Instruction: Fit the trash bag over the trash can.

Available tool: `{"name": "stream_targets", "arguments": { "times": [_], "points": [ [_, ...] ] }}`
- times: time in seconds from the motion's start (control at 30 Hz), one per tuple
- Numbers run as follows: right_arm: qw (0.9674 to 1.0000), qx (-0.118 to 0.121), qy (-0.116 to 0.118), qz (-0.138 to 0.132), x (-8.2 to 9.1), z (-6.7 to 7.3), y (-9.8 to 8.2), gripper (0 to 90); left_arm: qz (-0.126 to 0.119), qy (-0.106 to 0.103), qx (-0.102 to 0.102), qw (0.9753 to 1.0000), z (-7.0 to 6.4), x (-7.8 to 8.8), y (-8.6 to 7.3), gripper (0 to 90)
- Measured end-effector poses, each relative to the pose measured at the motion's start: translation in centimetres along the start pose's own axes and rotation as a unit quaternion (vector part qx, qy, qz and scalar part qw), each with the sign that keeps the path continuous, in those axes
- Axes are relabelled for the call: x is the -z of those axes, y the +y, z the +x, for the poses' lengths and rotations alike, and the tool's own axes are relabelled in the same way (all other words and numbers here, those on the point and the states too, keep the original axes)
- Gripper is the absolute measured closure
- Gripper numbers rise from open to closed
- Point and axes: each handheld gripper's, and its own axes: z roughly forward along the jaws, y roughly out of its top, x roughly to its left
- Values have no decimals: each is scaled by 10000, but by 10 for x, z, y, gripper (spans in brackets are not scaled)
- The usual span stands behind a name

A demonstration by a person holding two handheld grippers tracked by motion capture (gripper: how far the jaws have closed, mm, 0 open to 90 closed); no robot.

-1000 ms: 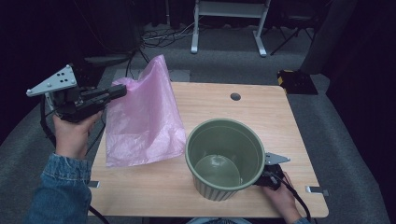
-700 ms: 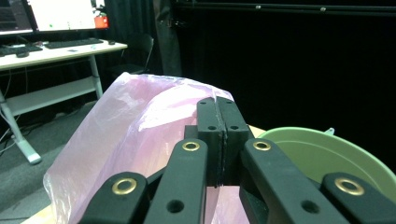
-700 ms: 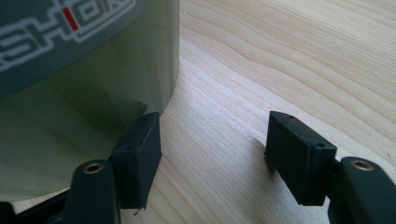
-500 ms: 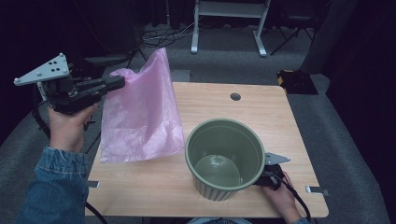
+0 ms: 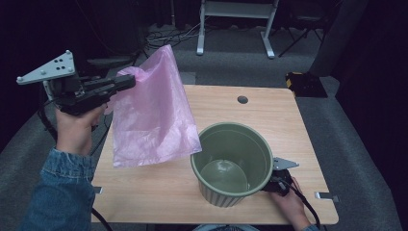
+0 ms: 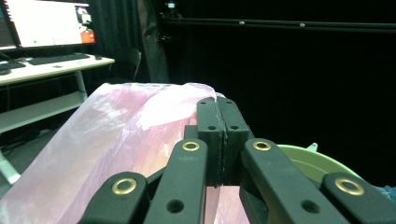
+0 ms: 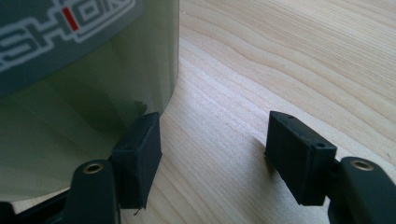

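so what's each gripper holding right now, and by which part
Left gripper pinches the pink plastic bag at its top edge. Right gripper is open, holding nothing.

The bag (image 5: 151, 115) is thin, translucent pink plastic, limp and creased. It hangs in the air above the counter's (image 5: 298, 125) left half, bunched at its upper left corner and peaked at the top, its lower edge clear of the wood. The bin (image 5: 232, 163) is a round, ribbed, olive-green pail, upright, open-topped, near the front edge, right of centre; the bag's lower right corner overlaps its rim.
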Motion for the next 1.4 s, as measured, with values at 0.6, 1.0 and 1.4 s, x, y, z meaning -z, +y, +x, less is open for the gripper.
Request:
{"name": "stream_targets", "arguments": {
  "times": [0.6,1.0,1.4],
  "points": [
    [10000,1,1,1,0,0,0,359,80,-536,-83,9985,-18,-52,0,893],
    [10000,14,-8,-6,0,0,0,359,172,-900,-123,9957,-31,-90,-2,893],
    [10000,14,-8,-6,0,0,0,359,208,-1245,-235,9917,-46,-133,-1,892]
  ]
}}
